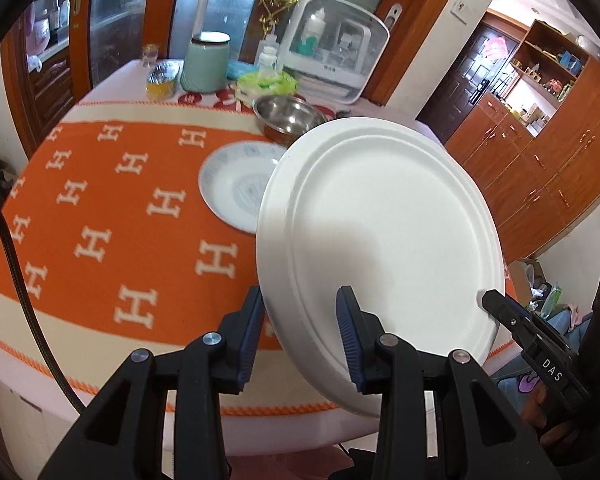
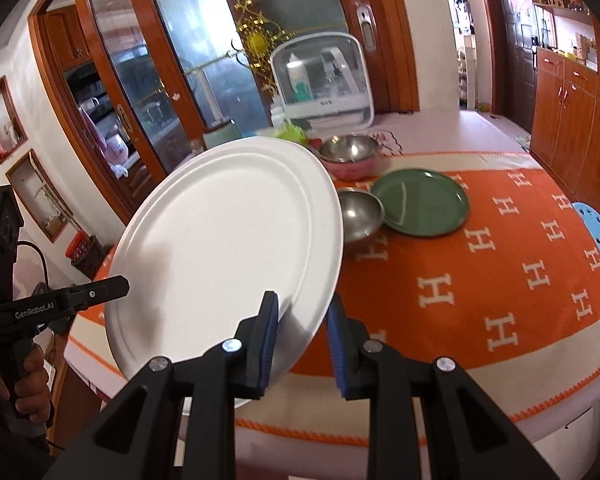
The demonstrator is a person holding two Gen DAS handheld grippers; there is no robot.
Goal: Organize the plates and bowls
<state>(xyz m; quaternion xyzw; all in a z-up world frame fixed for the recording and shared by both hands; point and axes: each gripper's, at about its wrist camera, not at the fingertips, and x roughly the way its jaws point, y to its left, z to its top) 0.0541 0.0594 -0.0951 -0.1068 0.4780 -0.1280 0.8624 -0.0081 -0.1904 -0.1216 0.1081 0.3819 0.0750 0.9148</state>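
Nearby: steel bowl (image 2: 359, 216) beside green plate (image 2: 420, 202).

**What my cameras can't show**

The white plate (image 1: 380, 232) I carry covers part of the patterned plate (image 1: 236, 184) and the rim of the steel bowl (image 1: 288, 114) behind it. From my right wrist, it hides the side of a smaller steel bowl (image 2: 360, 216) and most of the mint jar (image 2: 222, 134). My left hand (image 2: 24, 380) is cut off by the picture's edge. The shelf items (image 1: 552, 76) are too small to make out.
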